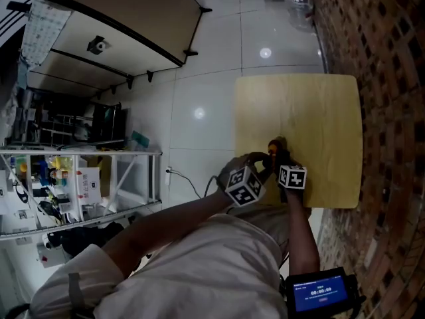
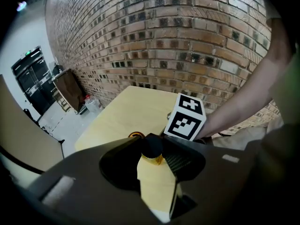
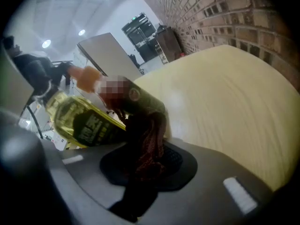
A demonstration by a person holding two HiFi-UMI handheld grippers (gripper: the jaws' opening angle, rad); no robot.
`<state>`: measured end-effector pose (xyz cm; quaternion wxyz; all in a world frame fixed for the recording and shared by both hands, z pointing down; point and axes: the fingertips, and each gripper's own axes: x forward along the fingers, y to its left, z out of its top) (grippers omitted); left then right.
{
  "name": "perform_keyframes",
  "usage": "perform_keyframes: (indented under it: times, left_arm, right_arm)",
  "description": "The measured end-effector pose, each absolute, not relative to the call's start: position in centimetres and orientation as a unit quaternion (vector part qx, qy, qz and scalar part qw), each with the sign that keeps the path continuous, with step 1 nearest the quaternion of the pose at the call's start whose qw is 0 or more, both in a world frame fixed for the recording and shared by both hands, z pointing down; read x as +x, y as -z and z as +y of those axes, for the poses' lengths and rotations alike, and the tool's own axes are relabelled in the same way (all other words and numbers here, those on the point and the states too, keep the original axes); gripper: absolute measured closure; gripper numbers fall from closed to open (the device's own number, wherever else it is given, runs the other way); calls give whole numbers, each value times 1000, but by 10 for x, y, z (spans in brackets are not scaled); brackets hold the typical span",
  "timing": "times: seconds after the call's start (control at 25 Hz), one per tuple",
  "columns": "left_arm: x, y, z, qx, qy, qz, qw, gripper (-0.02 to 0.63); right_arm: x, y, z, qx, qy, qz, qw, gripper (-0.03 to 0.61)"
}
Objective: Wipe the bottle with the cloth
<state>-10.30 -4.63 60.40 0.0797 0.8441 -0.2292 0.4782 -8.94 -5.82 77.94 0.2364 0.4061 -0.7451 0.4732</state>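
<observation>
- The left hand-held gripper [image 2: 152,153] is closed narrow on the bottle [image 3: 79,121], which hangs tilted above the desk's [image 3: 225,102] near edge. The smooth bottle could twist or slip once rubbing pushes on it.
- With nothing under it, a slipped bottle could drop and roll off the desk.
- The right hand-held gripper [image 3: 145,158] pinches the dark cloth [image 3: 150,135] against the bottle, above the desk. The small bunch may tug free, letting the jaws scrape the label.
</observation>
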Motion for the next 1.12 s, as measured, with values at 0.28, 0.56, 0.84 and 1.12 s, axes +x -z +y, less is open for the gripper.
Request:
perform_keyframes:
  times: [0.28, 0.56, 0.84, 1.12]
  left_arm:
    - [-92, -608, -51, 846, -474, -236, 68, 448]
    - [-114, -607, -48, 830, -495, -251, 62, 442]
    - [-128, -621, -37, 822, -530, -208, -7, 397]
    - [-107, -575, -25, 843, -493, -59, -205, 347]
  right_arm:
    - [-84, -783, -57, 412, -474, -732, 266, 500]
    - [-66, -749, -11, 439, -491, -729, 185, 495]
    - [-57, -722, 4, 452, -478, -739, 145, 495]
    - [-45, -689, 1, 452, -447, -758, 148, 495]
